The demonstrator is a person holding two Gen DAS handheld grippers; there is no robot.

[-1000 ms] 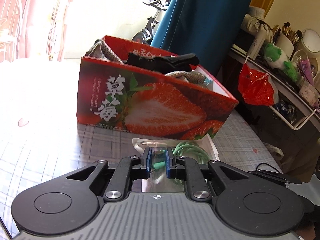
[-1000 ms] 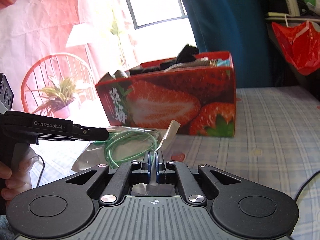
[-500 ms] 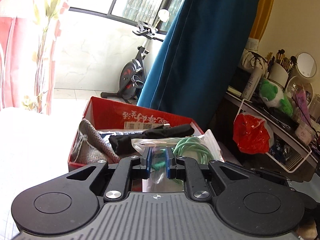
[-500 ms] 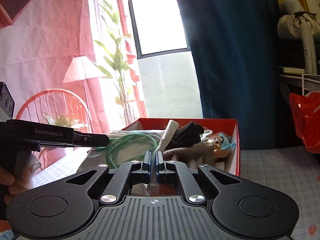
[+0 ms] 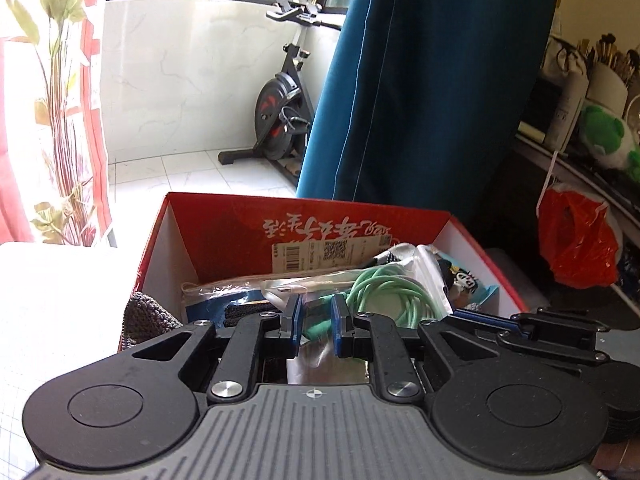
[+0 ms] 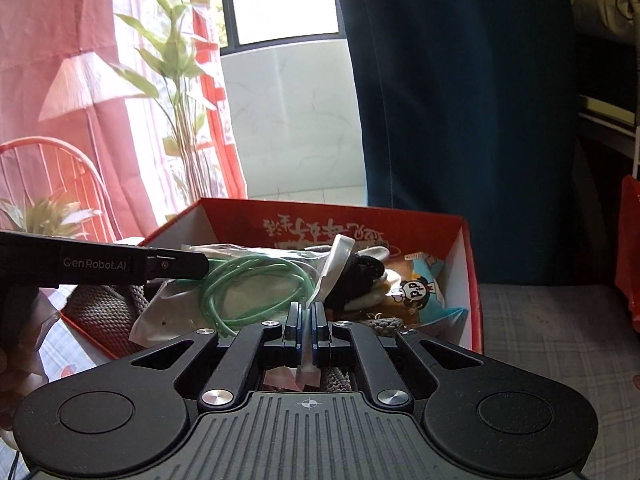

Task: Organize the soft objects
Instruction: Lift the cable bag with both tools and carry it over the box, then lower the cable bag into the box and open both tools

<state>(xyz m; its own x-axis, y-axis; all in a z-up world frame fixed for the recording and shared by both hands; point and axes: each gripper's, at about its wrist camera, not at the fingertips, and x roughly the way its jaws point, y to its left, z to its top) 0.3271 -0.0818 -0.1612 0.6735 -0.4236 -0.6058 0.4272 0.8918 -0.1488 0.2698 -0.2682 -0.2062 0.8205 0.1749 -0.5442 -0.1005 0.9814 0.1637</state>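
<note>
Through your left wrist camera, your left tool (image 5: 316,322) has its blue pads (image 5: 295,320) drawn in narrow on the near edge of a clear plastic bag (image 5: 430,270), with a dark green end of the cable inside showing between them. The bag holds a coil of mint-green cable (image 5: 390,294) and hangs over the open top of the red strawberry box (image 5: 224,236); whether it touches the things below cannot be told. Inside the box you can see a grey knitted piece (image 5: 146,316) against the left wall, a white shipping label (image 5: 316,254) on the far inner wall, and a light blue snack packet (image 5: 466,284) towards the right. Your right tool (image 5: 486,320) comes in from the right at the bag's other edge. Behind the box stand a blue curtain (image 5: 420,80) and an exercise bike (image 5: 280,116), and a red plastic bag (image 5: 576,240) hangs off to the right. Through your right wrist camera, your right tool (image 6: 307,322) is clamped tight on a white fold of the same clear plastic bag (image 6: 168,312), the film running up from between the pads. The mint-green cable (image 6: 252,284) coils to the left of it, above the red strawberry box (image 6: 464,264), and your left tool (image 6: 176,268) reaches in from the left to the bag's far edge. A black fabric bundle (image 6: 360,280) and the light blue snack packet (image 6: 420,288) lie in the box just beyond the bag. The box sits on a checked tabletop (image 6: 552,328).
</note>
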